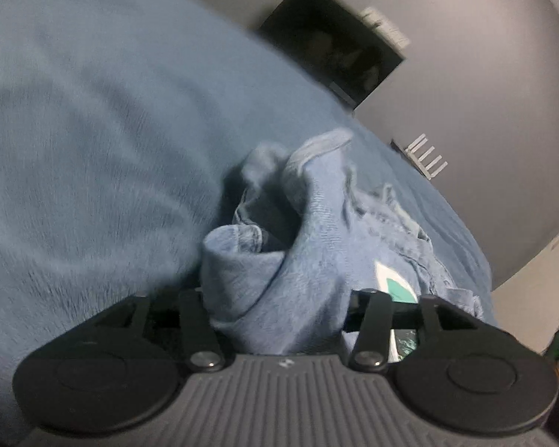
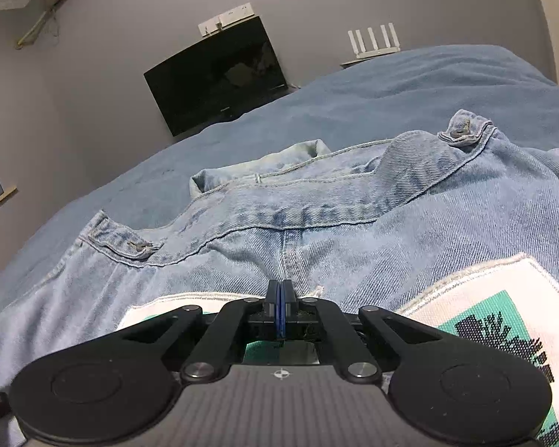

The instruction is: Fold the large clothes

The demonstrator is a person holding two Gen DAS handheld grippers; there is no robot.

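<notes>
On the blue blanket (image 2: 410,85) that covers the bed, a light-blue denim jacket (image 2: 316,223) is spread back-side up, its white woven patch (image 2: 503,316) nearest the right gripper (image 2: 281,309); that gripper is seen fully closed with nothing between its pads, resting just above the jacket's centre seam. In the left wrist view a bunched fold of the jacket (image 1: 279,279) is gathered between the fingers of the left gripper (image 1: 279,313), but the fingertips are hidden behind the cloth — whether it is pinched cannot be told. The denim is judged heavy and fairly stiff, not slippery, not fragile; it would best be held at the stitched hem or waist tabs (image 2: 462,132). On the patch a teal field with black pixel-like marks is seen — no legible writing.
</notes>
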